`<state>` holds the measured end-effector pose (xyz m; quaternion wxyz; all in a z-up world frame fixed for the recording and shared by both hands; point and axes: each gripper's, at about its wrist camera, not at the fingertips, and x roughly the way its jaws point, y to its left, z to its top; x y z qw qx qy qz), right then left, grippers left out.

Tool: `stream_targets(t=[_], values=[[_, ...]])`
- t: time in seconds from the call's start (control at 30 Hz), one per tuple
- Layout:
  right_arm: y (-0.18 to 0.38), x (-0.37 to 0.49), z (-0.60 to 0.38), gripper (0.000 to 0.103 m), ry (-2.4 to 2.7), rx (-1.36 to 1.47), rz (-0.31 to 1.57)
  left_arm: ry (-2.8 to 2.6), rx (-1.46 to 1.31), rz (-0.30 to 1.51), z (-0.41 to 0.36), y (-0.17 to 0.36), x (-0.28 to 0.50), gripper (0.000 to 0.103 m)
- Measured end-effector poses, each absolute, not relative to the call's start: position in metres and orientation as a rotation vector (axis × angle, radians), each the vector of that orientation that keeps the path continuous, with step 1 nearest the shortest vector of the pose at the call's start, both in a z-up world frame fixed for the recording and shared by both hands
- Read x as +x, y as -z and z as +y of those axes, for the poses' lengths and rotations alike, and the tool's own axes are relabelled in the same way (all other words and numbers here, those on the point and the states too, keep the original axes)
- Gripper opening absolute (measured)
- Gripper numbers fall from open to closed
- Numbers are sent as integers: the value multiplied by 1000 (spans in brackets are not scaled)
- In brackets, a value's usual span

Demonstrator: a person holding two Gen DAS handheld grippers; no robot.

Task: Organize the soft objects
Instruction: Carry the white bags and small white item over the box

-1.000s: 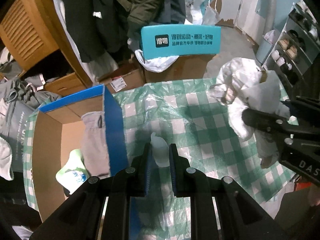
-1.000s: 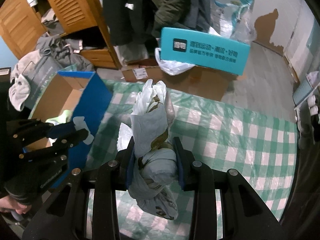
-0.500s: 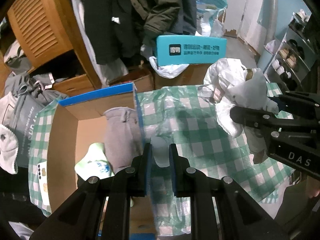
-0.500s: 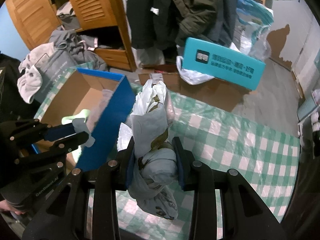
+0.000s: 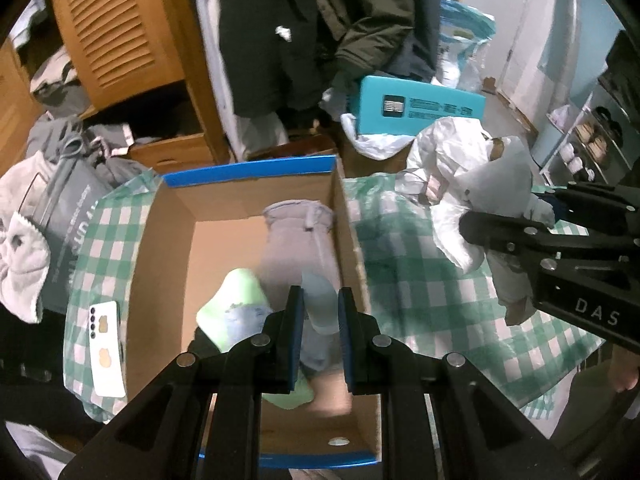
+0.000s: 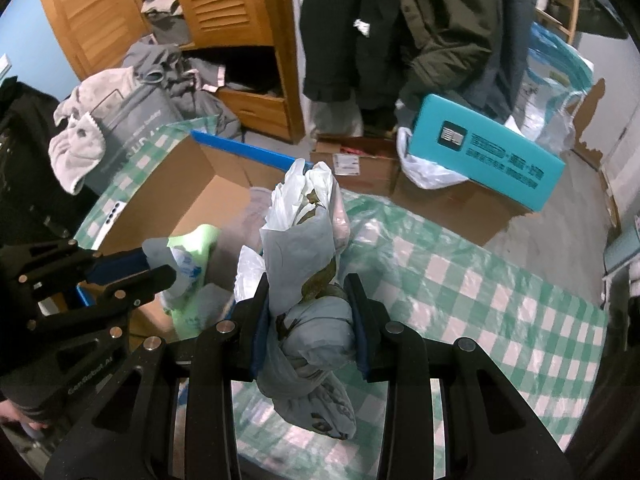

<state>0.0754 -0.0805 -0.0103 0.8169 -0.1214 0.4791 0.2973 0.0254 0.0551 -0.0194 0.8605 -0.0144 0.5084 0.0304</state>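
My left gripper (image 5: 319,308) is shut on a small pale grey soft piece (image 5: 320,304) and holds it over the open cardboard box (image 5: 160,256) with a blue rim. Inside the box lie a grey cloth (image 5: 300,236) and a light green item (image 5: 236,300). My right gripper (image 6: 308,308) is shut on a bundle of white and grey plastic bags (image 6: 308,248), held above the green checked tablecloth (image 6: 480,300) just right of the box. The bundle also shows in the left wrist view (image 5: 472,176), and the left gripper shows in the right wrist view (image 6: 156,268).
A white phone (image 5: 105,348) lies on the cloth left of the box. A grey bag (image 5: 68,216) and a towel (image 5: 20,256) sit further left. A teal box (image 6: 484,152) rests on cartons beyond the table. Coats (image 6: 400,28) hang by a wooden wardrobe (image 5: 116,36).
My left gripper has moved left from over the tablecloth to over the box, still holding the pale piece. My right gripper with the bag bundle has followed to the left, toward the box.
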Motion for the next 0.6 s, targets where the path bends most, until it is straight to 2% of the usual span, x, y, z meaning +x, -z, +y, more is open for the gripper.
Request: stream_targets(t=[0.6], values=[[25,71,-8,33,-720,-281,1068,-150,-126,1135,122,54,23,17]])
